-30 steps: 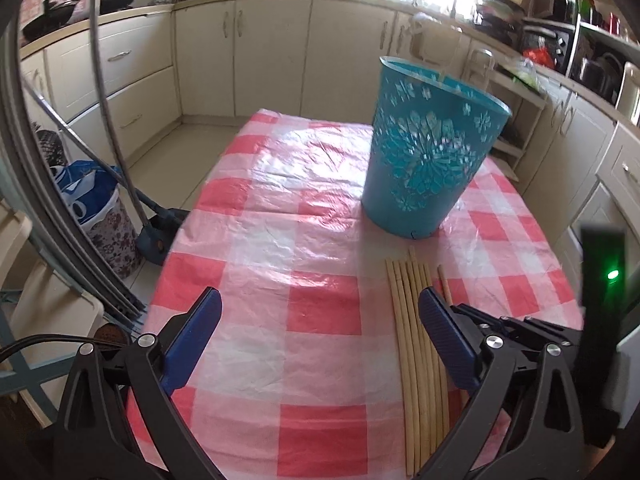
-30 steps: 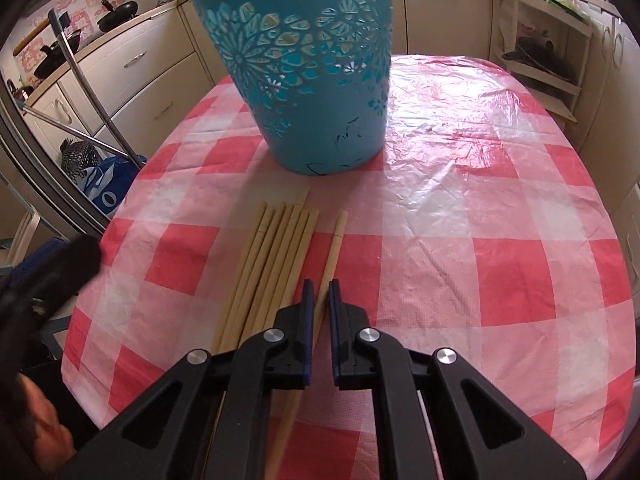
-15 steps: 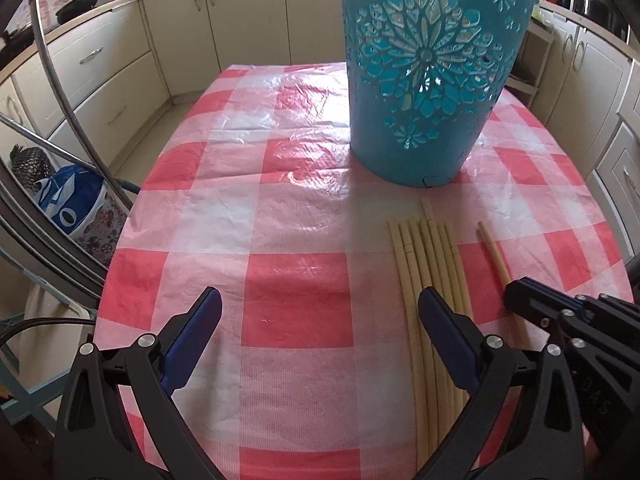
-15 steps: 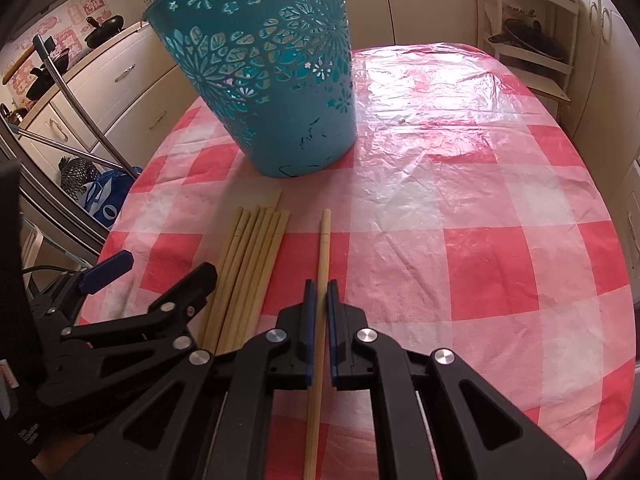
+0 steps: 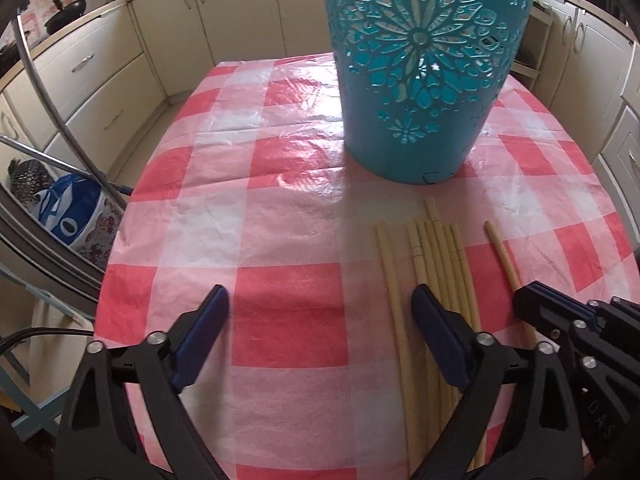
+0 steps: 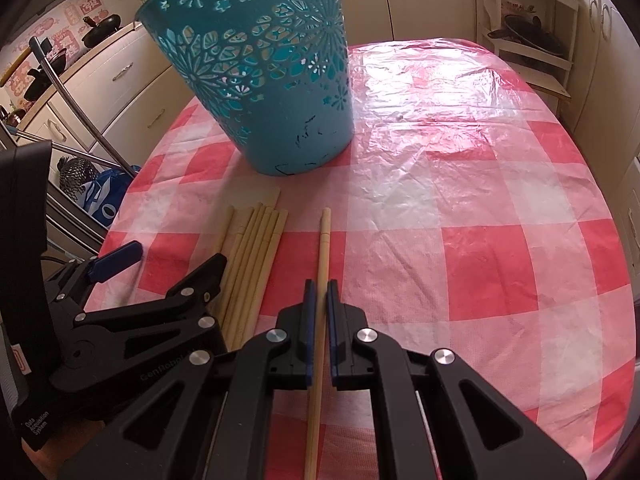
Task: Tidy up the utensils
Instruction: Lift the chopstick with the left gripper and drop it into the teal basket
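Observation:
A bundle of pale wooden chopsticks lies on the red-and-white checked tablecloth in front of a teal cut-out basket. My left gripper hovers low over the bundle's left side, its jaws closing. The leftmost chopstick lies between them, untouched by the pads. My right gripper is shut on a single chopstick set apart to the right of the bundle. Whether that chopstick is lifted off the cloth I cannot tell.
Cream kitchen cabinets ring the table. A blue bag and metal tubes stand off the table's left edge. A white shelf rack with pans stands at the back right. The cloth right of the chopsticks is bare.
My left gripper has come down and closer to the basket and the bundle, and its jaws have narrowed a little. The right gripper has stayed shut on the single chopstick.

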